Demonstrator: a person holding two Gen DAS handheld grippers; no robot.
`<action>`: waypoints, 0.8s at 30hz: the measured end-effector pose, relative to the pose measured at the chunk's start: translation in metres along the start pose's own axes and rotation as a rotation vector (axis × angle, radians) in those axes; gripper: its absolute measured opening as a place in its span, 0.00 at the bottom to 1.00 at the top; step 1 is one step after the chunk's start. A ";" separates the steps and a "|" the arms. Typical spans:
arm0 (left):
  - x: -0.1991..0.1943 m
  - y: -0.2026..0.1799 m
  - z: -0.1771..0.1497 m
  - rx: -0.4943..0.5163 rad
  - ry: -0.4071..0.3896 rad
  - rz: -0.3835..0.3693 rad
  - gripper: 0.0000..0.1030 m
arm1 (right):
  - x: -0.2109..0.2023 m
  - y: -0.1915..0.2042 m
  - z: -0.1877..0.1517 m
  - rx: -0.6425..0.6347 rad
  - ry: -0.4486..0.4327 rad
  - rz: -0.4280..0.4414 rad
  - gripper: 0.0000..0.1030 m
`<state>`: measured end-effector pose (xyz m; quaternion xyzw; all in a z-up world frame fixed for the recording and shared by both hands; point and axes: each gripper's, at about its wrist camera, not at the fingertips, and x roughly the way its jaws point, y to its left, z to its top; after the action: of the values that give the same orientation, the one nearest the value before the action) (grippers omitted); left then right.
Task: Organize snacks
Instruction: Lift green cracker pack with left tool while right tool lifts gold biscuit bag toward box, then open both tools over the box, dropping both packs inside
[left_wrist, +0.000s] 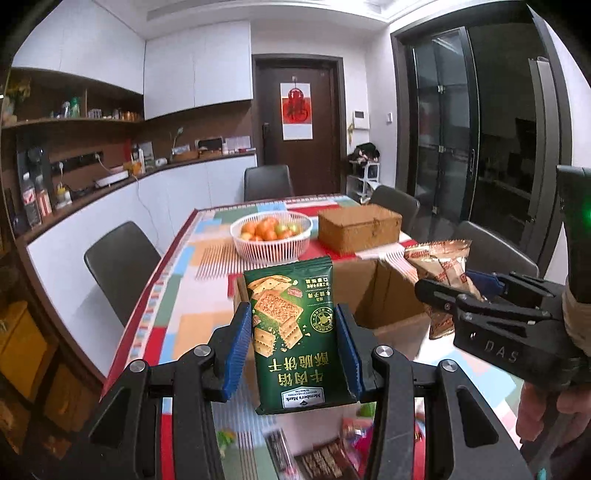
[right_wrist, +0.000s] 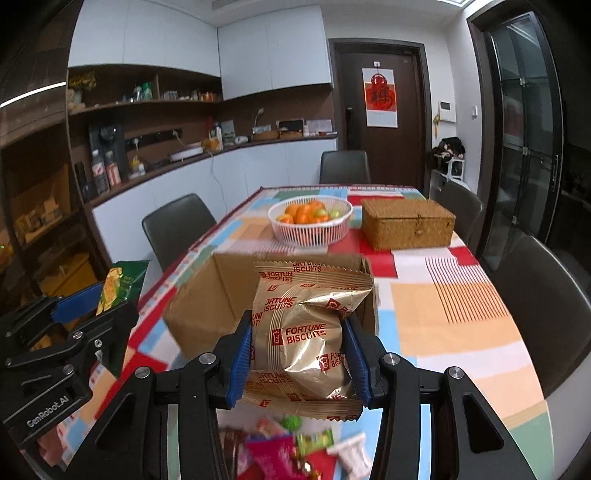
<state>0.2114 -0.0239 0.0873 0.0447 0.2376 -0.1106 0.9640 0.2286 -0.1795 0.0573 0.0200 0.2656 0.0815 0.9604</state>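
I have a green cracker packet (left_wrist: 295, 336) clamped between my left gripper's (left_wrist: 295, 350) blue jaws, held upright in the air with its print upside down to my camera. In my right gripper (right_wrist: 301, 360) the jaws are squeezed onto a gold Fortune Biscuits bag (right_wrist: 306, 339), crumpled at the middle and also lifted clear of the surface (right_wrist: 454, 325).

Both grippers point forward toward the far end of the room, side by side and apart. From the left wrist view I see the right gripper at my right, level with mine, its bag sticking out ahead. From the right wrist view the left one sits low at my left with the green packet poking up.

Just beyond both packets stands an open cardboard box (right_wrist: 207, 295), its flaps up, on the patchwork tablecloth (left_wrist: 173, 295). Behind it are a white basket of fruit (right_wrist: 310, 221) and a closed wicker box (right_wrist: 408, 223), near each other. Below my jaws lies a blurred scatter of loose snack packets (right_wrist: 284, 450). Dark chairs (left_wrist: 118, 262) stand around the surface.
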 end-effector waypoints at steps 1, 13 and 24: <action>0.004 0.001 0.006 0.000 -0.007 -0.002 0.43 | 0.003 -0.001 0.005 0.001 -0.005 0.001 0.45; 0.078 0.013 0.043 0.009 0.076 0.005 0.43 | 0.062 -0.011 0.046 -0.007 0.035 -0.018 0.45; 0.138 0.007 0.026 0.050 0.261 0.009 0.61 | 0.115 -0.009 0.038 -0.068 0.157 -0.026 0.49</action>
<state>0.3433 -0.0472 0.0456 0.0836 0.3580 -0.1053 0.9240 0.3462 -0.1689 0.0307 -0.0225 0.3376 0.0792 0.9377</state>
